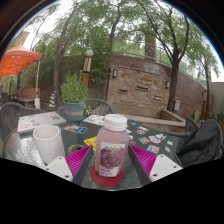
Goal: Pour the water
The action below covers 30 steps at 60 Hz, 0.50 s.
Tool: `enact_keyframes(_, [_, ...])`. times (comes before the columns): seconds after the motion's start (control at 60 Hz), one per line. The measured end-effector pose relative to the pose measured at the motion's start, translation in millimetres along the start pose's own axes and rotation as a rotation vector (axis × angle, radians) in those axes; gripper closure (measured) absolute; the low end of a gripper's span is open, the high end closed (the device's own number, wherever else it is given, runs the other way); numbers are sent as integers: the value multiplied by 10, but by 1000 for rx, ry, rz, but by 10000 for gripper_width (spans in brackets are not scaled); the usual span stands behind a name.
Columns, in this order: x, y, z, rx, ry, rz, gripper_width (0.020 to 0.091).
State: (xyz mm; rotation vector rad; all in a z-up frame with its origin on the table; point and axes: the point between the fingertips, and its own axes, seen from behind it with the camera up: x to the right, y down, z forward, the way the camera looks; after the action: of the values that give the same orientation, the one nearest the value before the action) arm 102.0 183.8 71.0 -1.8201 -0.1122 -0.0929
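Observation:
A clear bottle point(112, 150) of pink liquid, with a pale cap and a fruit label, stands upright on a red coaster point(108, 180) on the glass table point(150, 135). It is between the fingers of my gripper point(111, 166), which is open. The magenta pads point(77, 159) flank the bottle with a small gap on each side. A white cup point(48, 142) stands on the table to the left of the left finger, its inside hidden.
Cards and papers point(76, 129) lie scattered over the table beyond the bottle. A teal pot with a plant point(73, 103) stands at the far left. Dark chairs point(205, 140) ring the table. A stone wall point(145, 90) and an orange umbrella point(15, 60) lie behind.

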Motion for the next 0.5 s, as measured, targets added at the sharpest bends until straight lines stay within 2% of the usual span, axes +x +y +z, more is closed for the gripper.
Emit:
enact_keyframes(0.233, [-54,-92,-797,20,17,15,271])
enact_keyframes(0.5, [-148,-292,-2202,89,-1,69,270])
